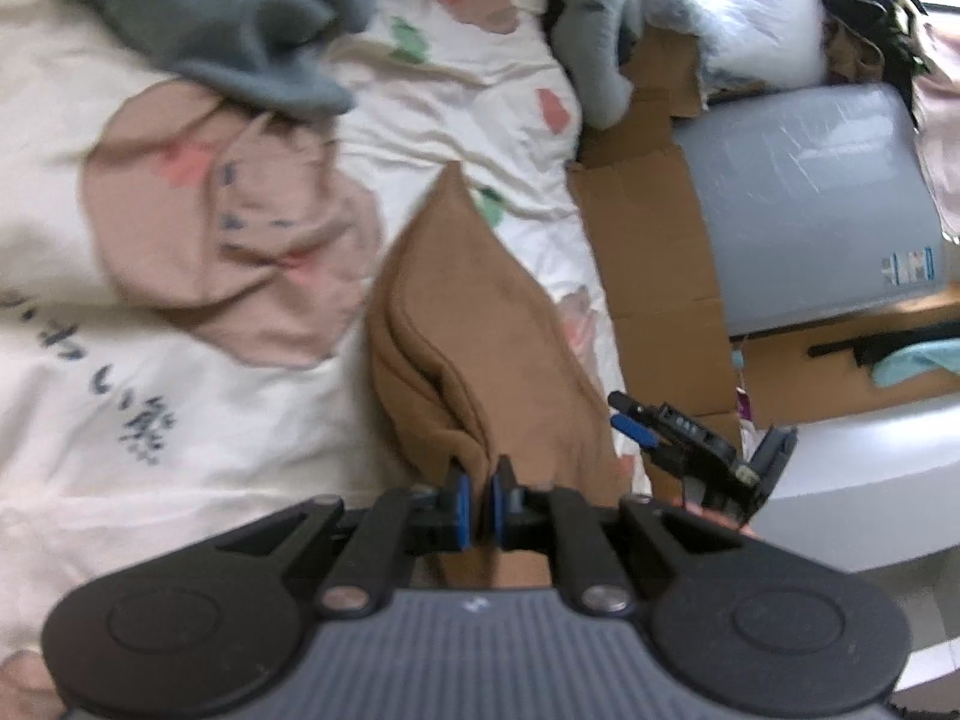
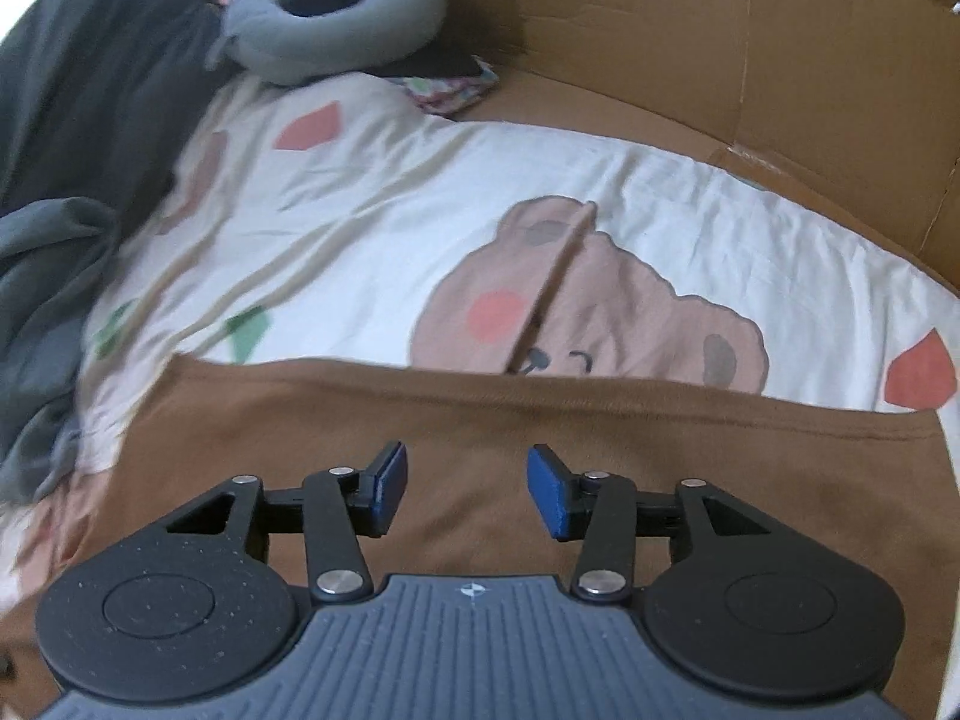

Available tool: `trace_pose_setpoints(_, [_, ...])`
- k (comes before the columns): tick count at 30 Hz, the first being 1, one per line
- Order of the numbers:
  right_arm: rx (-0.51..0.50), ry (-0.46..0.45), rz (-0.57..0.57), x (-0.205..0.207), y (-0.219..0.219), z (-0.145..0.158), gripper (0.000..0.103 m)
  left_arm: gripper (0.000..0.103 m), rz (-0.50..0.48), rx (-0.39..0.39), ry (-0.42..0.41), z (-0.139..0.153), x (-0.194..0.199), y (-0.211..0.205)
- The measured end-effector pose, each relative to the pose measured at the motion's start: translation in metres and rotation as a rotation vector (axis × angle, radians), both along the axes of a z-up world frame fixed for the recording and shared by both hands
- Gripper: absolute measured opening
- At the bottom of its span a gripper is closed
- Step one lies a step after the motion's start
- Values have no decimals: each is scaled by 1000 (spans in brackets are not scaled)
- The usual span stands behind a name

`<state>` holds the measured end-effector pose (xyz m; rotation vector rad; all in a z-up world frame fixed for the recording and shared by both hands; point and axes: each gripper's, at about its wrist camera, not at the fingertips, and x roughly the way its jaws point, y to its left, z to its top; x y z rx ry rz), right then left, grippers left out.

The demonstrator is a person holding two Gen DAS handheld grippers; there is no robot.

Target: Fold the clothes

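Note:
A brown garment (image 1: 474, 324) lies bunched on the bear-print bedsheet (image 1: 180, 408). In the left wrist view my left gripper (image 1: 478, 501) is shut on a fold of this brown cloth, which rises between the blue pads (image 1: 462, 504). The other gripper (image 1: 690, 438) shows at the right beside the cloth. In the right wrist view the brown garment (image 2: 480, 420) spreads flat below my right gripper (image 2: 468, 483). Its blue pads (image 2: 549, 492) stand apart with nothing between them, a little above the cloth.
A dark grey garment (image 1: 228, 30) lies heaped at the far side of the bed, also seen as grey clothes (image 2: 54, 276) on the left. A grey neck pillow (image 2: 336, 30) sits at the back. A cardboard wall (image 2: 750, 60) borders the bed; a grey box (image 1: 810, 198) lies beyond it.

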<state>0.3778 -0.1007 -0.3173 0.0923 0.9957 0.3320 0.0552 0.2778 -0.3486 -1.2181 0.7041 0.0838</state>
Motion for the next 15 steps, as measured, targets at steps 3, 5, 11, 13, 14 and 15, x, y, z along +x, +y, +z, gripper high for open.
trace_pose_setpoints(3, [30, -11, 22, -25, -2, 19, 63, 8, -21, 5, -12, 15, 15, -7])
trace_pose_setpoints(5, [53, -17, 45, -42, -2, 30, 66, 7, -22, -8, -14, 25, 25, -12])
trace_pose_setpoints(11, [152, 14, 76, -89, 1, 54, 72, 7, -45, 8, 17, 53, 58, -24])
trace_pose_setpoints(13, [177, 27, 109, -102, 6, 58, 73, 7, -52, 4, 39, 58, 66, -27])
trace_pose_setpoints(14, [187, 31, 129, -109, 9, 60, 74, 7, -55, 2, 48, 59, 70, -29])
trace_pose_setpoints(15, [195, 31, 151, -114, 12, 61, 76, 7, -58, 1, 55, 61, 74, -31])
